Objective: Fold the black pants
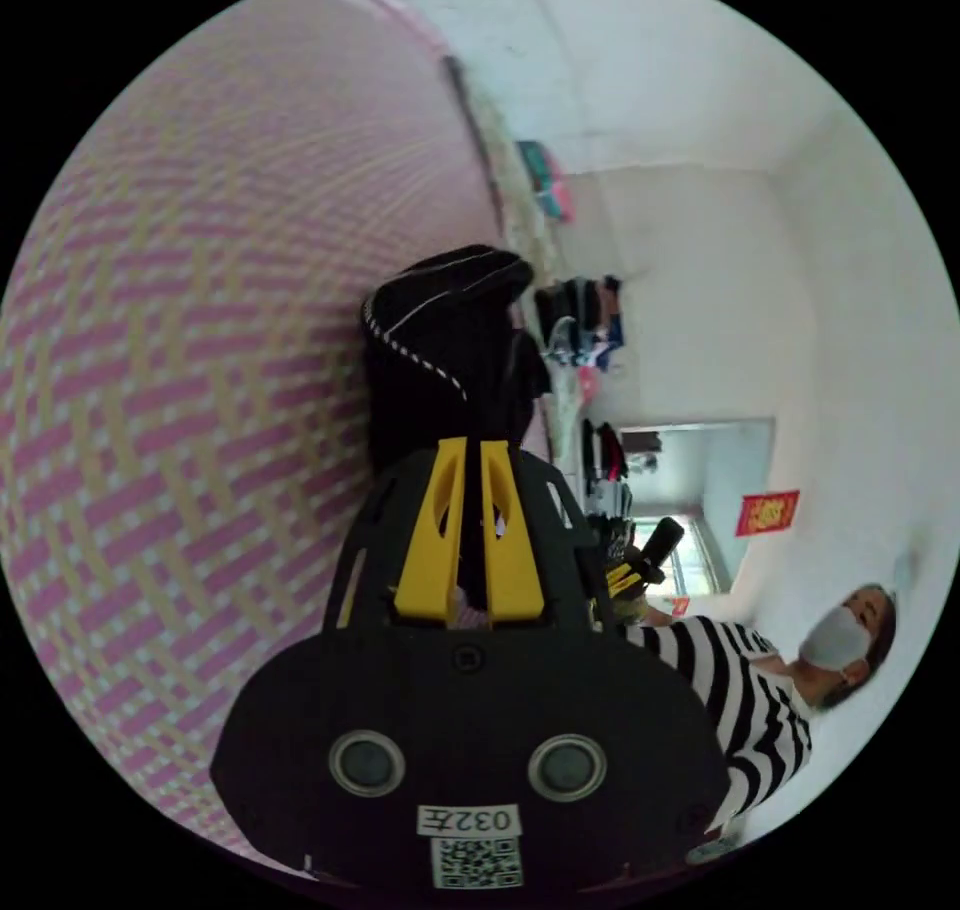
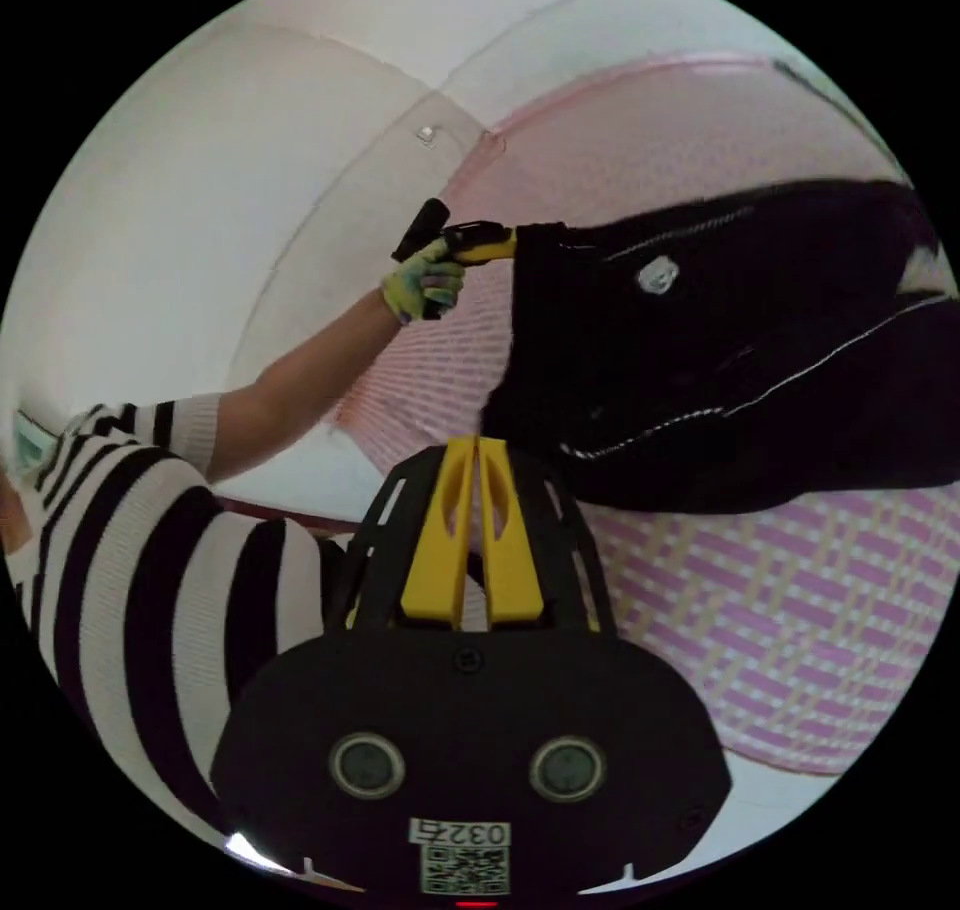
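The black pants (image 2: pixel 720 350), with white stitching and a small white tag, hang stretched over a pink woven bed cover (image 2: pixel 800 600). My left gripper (image 1: pixel 470 447) is shut on a bunched edge of the pants (image 1: pixel 440 340), close above the cover (image 1: pixel 200 350). In the right gripper view, the left gripper (image 2: pixel 490 241) sits in a gloved hand (image 2: pixel 425 285), pinching the pants' upper corner. My right gripper (image 2: pixel 478 443) has its yellow jaws pressed together at the lower corner of that same edge. Far off in the left gripper view, the right gripper (image 1: pixel 635 568) shows beside the person.
A person in a black-and-white striped top (image 1: pixel 750 690) stands at the bed's side, bare forearm (image 2: pixel 300 380) reaching out. Clothes hang on a rack (image 1: pixel 585 320) by the white wall, next to a doorway (image 1: pixel 690 490) and a red sign (image 1: pixel 768 512).
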`<act>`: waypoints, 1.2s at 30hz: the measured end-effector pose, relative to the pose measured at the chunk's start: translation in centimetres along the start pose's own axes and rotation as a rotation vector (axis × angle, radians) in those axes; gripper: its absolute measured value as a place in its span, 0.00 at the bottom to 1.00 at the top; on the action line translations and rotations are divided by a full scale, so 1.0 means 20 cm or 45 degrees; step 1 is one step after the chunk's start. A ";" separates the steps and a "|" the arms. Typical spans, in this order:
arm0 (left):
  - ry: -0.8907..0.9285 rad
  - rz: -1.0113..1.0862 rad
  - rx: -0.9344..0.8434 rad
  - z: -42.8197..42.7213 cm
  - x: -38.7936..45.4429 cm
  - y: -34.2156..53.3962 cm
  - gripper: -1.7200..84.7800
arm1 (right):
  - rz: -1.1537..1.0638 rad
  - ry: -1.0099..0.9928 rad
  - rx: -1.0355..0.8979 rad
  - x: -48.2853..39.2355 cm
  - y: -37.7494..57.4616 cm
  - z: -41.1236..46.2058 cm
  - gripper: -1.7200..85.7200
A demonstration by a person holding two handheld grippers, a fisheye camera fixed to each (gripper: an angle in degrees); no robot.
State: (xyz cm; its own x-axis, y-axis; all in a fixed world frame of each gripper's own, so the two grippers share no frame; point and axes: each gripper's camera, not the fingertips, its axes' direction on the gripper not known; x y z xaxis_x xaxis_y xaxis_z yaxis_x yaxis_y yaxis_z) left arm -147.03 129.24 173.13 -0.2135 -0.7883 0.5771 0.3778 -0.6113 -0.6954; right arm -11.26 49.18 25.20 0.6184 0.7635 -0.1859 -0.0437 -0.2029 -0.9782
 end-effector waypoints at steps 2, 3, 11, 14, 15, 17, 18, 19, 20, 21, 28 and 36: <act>0.091 -0.072 0.088 -0.05 -0.11 0.06 0.00 | 0.066 -0.151 -0.014 0.03 -0.05 0.04 0.01; 0.159 -0.058 0.149 -0.10 -0.12 0.07 0.00 | 0.043 -0.046 -0.084 -0.01 -0.11 0.08 0.01; -0.104 0.026 0.323 -0.57 0.02 -0.01 0.01 | -0.081 -0.034 -0.058 -0.20 -0.33 0.07 0.01; -0.126 -0.153 0.593 -0.74 -0.10 0.11 0.06 | -0.042 0.018 -0.049 -0.20 -0.34 0.03 0.01; -0.118 -0.225 0.636 -0.78 -0.16 0.18 0.07 | 0.000 0.030 -0.037 -0.18 -0.33 0.00 0.01; -0.065 -0.236 0.638 -0.77 -0.23 0.28 0.07 | 0.066 0.049 -0.022 -0.13 -0.31 -0.04 0.01; -0.037 -0.239 0.591 -0.73 -0.26 0.33 0.07 | 0.110 0.060 -0.008 -0.10 -0.29 -0.08 0.01; -0.026 -0.249 0.537 -0.67 -0.29 0.39 0.09 | 0.159 0.062 0.002 -0.07 -0.27 -0.11 0.01; -0.013 -0.248 0.500 -0.63 -0.30 0.42 0.10 | 0.185 0.061 0.006 -0.05 -0.26 -0.13 0.01; 0.032 -0.233 0.422 -0.54 -0.30 0.47 0.11 | 0.229 0.055 0.021 -0.02 -0.24 -0.16 0.01; 0.145 -0.278 0.437 -0.19 -0.21 0.81 0.16 | 0.258 0.034 0.086 0.00 -0.19 -0.33 0.01; -0.106 -0.180 0.508 -0.11 -0.05 0.66 0.01 | 0.179 -0.017 0.104 -0.01 -0.21 -0.44 0.01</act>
State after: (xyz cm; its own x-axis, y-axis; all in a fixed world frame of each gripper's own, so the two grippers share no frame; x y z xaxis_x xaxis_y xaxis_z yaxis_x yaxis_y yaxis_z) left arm -143.71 121.70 162.43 -0.2205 -0.6805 0.6988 0.6722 -0.6251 -0.3967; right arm -4.24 44.58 30.22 0.5912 0.7394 -0.3221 -0.1932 -0.2579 -0.9467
